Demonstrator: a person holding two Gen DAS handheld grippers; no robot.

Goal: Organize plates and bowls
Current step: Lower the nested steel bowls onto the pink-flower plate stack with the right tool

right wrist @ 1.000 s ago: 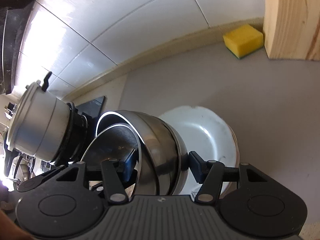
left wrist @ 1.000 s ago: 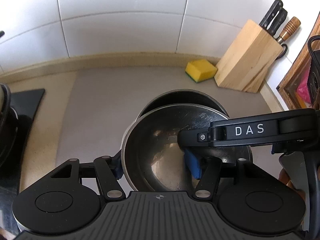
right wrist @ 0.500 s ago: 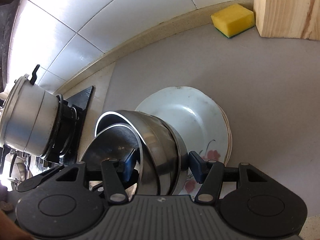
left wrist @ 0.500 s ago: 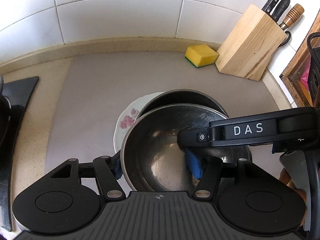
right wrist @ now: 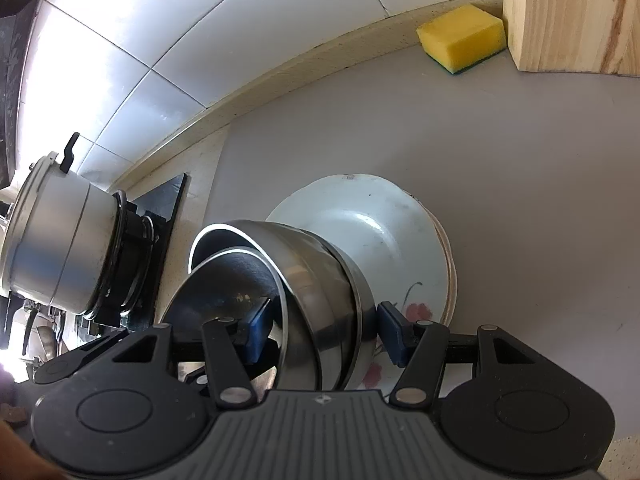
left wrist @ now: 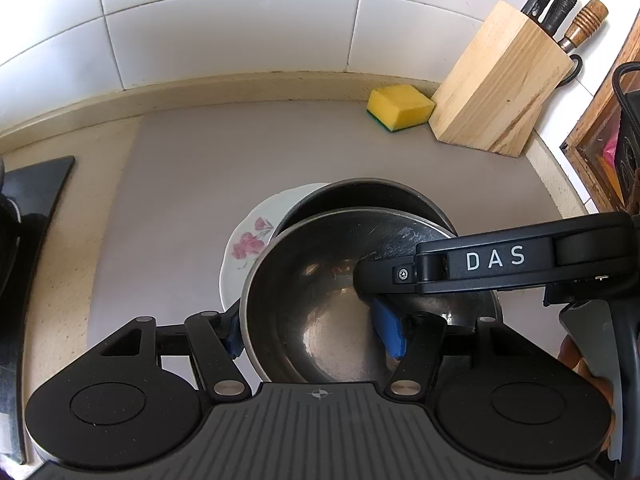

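Nested steel bowls [left wrist: 320, 280] over flowered plates [right wrist: 384, 232] on grey tabletop [left wrist: 192, 184]. Left claw [left wrist: 316, 332] and right claw [right wrist: 320, 332] both clamp the bowl walls. Sponge [left wrist: 400, 108], knife block [left wrist: 500, 84] behind; pot [right wrist: 52, 240] left. Plates mostly hidden.

Grey mat [left wrist: 192, 184] open behind plates [right wrist: 384, 232]; knife block [left wrist: 496, 88], sponge [left wrist: 400, 108] crowd right corner; pot [right wrist: 52, 236] blocks left.
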